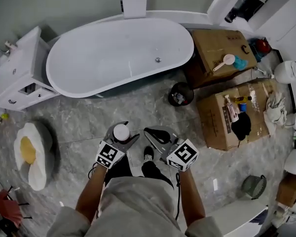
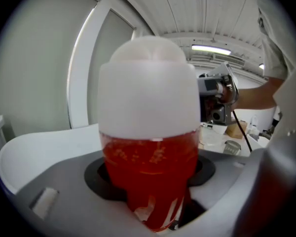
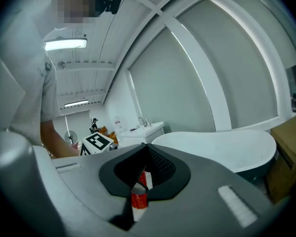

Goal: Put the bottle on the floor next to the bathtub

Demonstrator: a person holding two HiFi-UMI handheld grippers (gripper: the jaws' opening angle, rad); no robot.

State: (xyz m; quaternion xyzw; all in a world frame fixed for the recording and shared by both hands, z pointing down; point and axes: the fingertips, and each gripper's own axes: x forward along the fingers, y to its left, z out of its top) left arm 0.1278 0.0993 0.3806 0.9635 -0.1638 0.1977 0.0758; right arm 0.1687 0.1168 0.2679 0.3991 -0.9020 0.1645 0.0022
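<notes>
A red bottle with a wide white cap (image 1: 121,132) stands upright between the jaws of my left gripper (image 1: 120,134), which is shut on it. Up close in the left gripper view, the bottle (image 2: 148,152) fills the middle and the pads of the left gripper (image 2: 150,169) press on its red body. My right gripper (image 1: 149,132) hangs just right of the bottle, shut. In its own view the right gripper (image 3: 147,148) has its jaws together, with a small red and white scrap (image 3: 138,196) in the slit. The white bathtub (image 1: 118,53) lies ahead across the grey floor.
A black bin (image 1: 180,94) stands by the tub's right end. Cardboard boxes (image 1: 219,48) (image 1: 237,112) with toiletries crowd the right side. A white vanity (image 1: 19,73) stands at the left, with an egg-shaped mat (image 1: 32,154) below it. My feet (image 1: 148,154) are under the grippers.
</notes>
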